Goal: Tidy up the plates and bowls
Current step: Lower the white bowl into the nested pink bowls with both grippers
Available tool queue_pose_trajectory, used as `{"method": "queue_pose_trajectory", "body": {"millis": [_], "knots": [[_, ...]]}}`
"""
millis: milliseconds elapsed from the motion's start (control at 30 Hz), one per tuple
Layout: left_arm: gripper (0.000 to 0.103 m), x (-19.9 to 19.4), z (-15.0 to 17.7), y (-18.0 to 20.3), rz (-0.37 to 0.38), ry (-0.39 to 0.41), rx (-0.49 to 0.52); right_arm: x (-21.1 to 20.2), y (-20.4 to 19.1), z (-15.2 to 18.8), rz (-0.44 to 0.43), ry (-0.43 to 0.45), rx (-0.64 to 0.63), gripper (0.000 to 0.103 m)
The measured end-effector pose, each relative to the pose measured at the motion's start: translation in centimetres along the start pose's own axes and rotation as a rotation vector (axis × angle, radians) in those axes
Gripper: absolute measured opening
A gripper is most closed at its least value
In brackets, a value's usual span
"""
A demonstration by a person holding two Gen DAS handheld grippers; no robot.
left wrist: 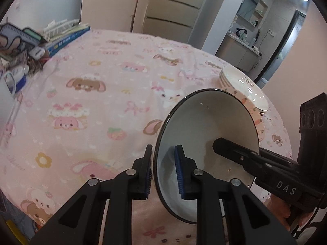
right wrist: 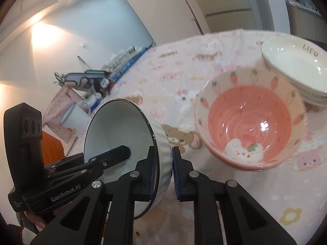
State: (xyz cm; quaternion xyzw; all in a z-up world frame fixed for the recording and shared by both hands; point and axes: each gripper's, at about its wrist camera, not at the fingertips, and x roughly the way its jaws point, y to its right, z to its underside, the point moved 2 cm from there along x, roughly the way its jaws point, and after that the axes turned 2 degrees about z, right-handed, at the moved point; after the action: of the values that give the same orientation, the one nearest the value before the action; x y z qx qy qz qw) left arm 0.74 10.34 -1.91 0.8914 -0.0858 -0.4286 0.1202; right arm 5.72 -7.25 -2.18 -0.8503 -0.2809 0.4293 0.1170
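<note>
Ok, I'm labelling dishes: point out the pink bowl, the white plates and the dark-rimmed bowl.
pink bowl [right wrist: 250,122], right wrist view, inner bottom.
white plates [right wrist: 290,61], right wrist view, top plate's inside.
dark-rimmed bowl [left wrist: 204,122], left wrist view, white inside.

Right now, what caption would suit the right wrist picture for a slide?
Both claws, right claw and left claw, grip a tilted white bowl beside a pink carrot bowl.

"DAS" on right tool [left wrist: 237,155]; "GenRobot.AI", left tool [right wrist: 114,157].
</note>
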Motion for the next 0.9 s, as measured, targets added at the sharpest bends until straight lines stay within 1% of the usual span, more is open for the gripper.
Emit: {"method": "queue_pose_trajectory", "body": {"millis": [67,233,367,433,533,700,900], "knots": [[0.018,-0.4,-0.4,0.9,0.005,0.011,0.021,-1.1,0.1,-0.3,0.002,0.021,0.005,0.017],[0.018,-0.3,-1.9,3.3,0.043,0.033,0.041,-3.7,1.1,-1.5,0.043,0.101,0.014,0.017],[0.019,-0.2,-3.2,5.3,0.07,0.062,0.069,-5.7,1.9,-2.4,0.097,0.161,0.0,0.017],[0.021,-0.1,-3.9,6.2,0.078,0.075,0.085,-6.6,1.9,-2.8,0.138,0.194,-0.025,0.017],[0.021,0.2,-4.9,7.5,0.089,0.087,0.099,-7.5,2.6,-3.6,0.162,0.227,-0.023,0.017],[0.021,1.8,-6.7,8.8,0.088,0.097,0.106,-7.7,4.5,-5.0,0.175,0.236,0.006,0.017],[0.021,4.8,-7.4,9.5,0.071,0.03,0.115,-6.3,7.6,-5.7,0.17,0.195,0.071,0.017]]}}
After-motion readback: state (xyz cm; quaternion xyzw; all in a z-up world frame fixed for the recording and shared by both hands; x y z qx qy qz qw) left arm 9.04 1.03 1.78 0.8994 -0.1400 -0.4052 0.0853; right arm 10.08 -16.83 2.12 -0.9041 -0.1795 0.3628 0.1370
